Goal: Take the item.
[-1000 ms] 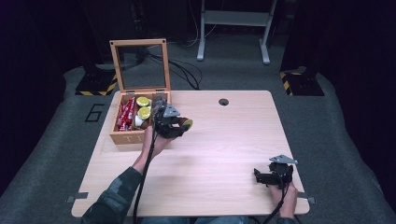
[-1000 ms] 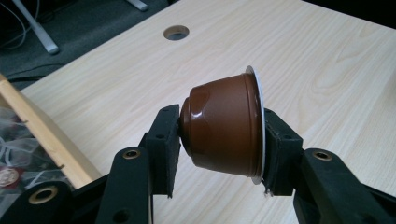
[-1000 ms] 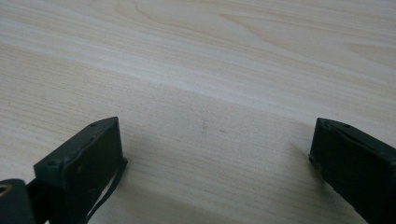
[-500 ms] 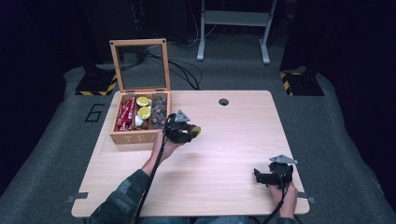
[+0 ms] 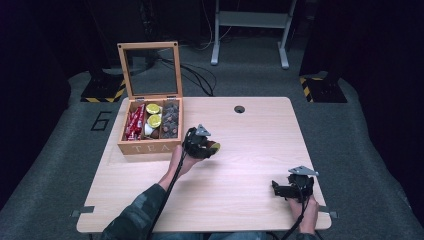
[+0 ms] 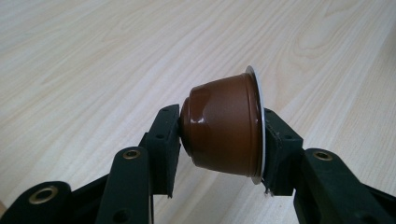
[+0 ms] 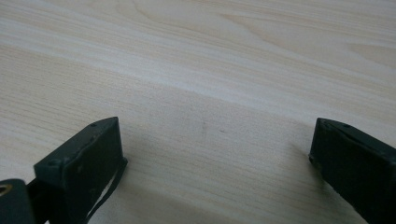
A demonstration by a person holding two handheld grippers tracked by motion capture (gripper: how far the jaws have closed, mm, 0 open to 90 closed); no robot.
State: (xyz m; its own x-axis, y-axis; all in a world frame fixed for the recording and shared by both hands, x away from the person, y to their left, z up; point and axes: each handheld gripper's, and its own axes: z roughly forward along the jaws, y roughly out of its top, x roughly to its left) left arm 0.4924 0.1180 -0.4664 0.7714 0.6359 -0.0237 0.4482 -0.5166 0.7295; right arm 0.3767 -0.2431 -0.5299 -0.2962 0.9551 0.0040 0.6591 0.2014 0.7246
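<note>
- Left gripper (image 6: 219, 135) is clamping a glossy brown plastic coffee capsule (image 6: 223, 125) with a thin silver rim, one jaw pressing its rounded base, the other its flat rimmed end.
- Capsule is lying sideways between the jaws, sitting in the air above the pale wood-grain table (image 6: 93, 56); not touching the tabletop in the left gripper view.
- In the high view the left gripper (image 5: 210, 146) is hanging over the table just right of the open wooden tea box (image 5: 149, 147), near its front right corner but apart from it.
- Tea box is sitting at the table's far left, its glass-paned lid (image 5: 150, 70) standing upright; compartments are holding red sachets (image 5: 134, 122), yellow-topped capsules (image 5: 154, 115) and dark brown capsules (image 5: 171, 119).
- Right gripper (image 7: 212, 154) is resting low over bare table, jaws spread wide with nothing between them.
- In the high view the right gripper (image 5: 287, 187) is sitting near the table's near right edge, the person's hand (image 5: 305, 212) gripping it from behind, well apart from the left gripper.
- Small round dark hole (image 5: 239, 109) is showing in the table near its far edge.
</note>
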